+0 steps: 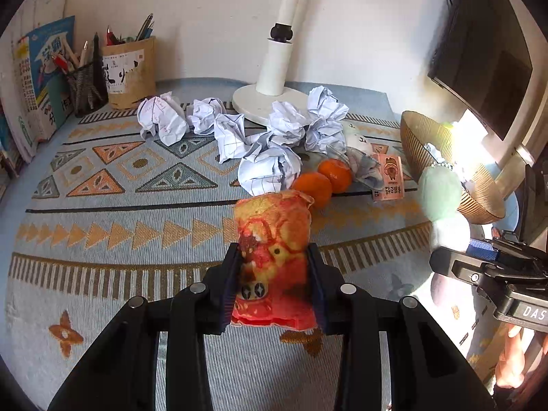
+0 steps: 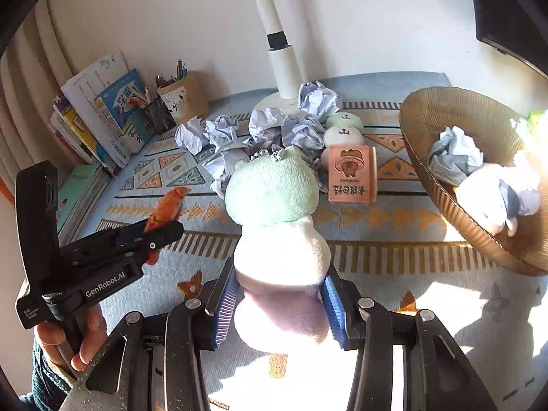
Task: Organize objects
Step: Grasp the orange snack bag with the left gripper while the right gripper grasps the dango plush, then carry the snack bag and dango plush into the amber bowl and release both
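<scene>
My left gripper (image 1: 274, 257) is shut on a red and yellow snack packet (image 1: 272, 239) and holds it above the patterned cloth; the packet also shows in the right wrist view (image 2: 167, 210). My right gripper (image 2: 279, 279) is shut on a green and white plush toy (image 2: 274, 212), which also shows in the left wrist view (image 1: 441, 195) next to the brown ribbed bowl (image 1: 421, 144). The bowl (image 2: 431, 130) holds a crumpled paper ball (image 2: 452, 154) and a small white plush (image 2: 493, 191). Several crumpled paper balls (image 1: 267, 167) and two oranges (image 1: 313, 186) lie mid-table.
A white lamp base (image 1: 267, 99) stands at the back. A pink card pack (image 2: 351, 174) and two round white figures (image 2: 344, 133) lie near the paper. Pen holders (image 1: 128, 75) and books (image 1: 44, 78) line the back left. A dark monitor (image 1: 483, 68) hangs at right.
</scene>
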The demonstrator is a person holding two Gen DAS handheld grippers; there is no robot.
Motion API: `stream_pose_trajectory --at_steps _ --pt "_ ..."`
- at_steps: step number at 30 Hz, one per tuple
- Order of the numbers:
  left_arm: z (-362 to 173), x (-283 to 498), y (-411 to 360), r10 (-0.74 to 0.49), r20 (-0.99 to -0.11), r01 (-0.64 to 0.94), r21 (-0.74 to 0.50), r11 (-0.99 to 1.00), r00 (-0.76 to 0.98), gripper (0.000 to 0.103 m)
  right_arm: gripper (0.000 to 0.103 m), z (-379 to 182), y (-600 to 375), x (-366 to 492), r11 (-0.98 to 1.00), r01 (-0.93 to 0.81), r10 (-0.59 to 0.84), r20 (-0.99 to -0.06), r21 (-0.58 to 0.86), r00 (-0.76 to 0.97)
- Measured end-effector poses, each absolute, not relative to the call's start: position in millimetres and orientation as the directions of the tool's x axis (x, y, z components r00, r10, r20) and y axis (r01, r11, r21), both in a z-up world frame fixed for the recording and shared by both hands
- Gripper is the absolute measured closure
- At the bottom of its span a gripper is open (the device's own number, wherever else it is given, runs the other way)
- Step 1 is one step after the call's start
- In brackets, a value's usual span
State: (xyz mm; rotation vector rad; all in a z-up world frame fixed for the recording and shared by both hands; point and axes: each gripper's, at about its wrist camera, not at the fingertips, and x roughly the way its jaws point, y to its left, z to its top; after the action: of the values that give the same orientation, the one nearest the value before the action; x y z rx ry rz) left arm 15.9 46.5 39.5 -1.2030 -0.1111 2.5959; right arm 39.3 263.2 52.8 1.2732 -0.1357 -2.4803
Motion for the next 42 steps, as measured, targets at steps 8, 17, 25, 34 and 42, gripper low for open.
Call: stream_pose_trajectory --at_steps 8,17,25,34,42 --pt "26.2 39.7 67.2 0.283 -0.766 -0.249 -0.165 -0.954 -0.577 0.069 0.048 13.0 293.3 62.5 -0.957 0.129 -0.289 -0.832 0.259 -0.474" --pt "33.7 57.9 81.6 0.308 -0.752 -0.293 -0.159 -0.943 -0.583 0.069 0.035 10.6 285.4 68.2 -0.976 0.105 -0.217 -0.836 0.191 -0.503" --pt "51.7 63.4 88.2 0.3 -0.723 -0.323 -0.112 -0.94 -0.623 0.069 0.055 11.5 266.6 65.9 -0.995 0.096 -0.077 -0.814 0.026 -0.575" --pt "104.1 21.2 143.9 0.37 -0.652 -0.425 -0.08 -0.902 -0.662 0.069 0.055 125.4 335.6 81.8 -0.994 0.031 -0.087 -0.603 0.104 -0.793" --pt "130.2 -49.4 240.7 0.456 -0.604 -0.512 -0.09 -0.854 -0.654 0.069 0.055 153.2 444.6 31.9 -0.952 -0.189 0.019 -0.569 0.241 -0.822"
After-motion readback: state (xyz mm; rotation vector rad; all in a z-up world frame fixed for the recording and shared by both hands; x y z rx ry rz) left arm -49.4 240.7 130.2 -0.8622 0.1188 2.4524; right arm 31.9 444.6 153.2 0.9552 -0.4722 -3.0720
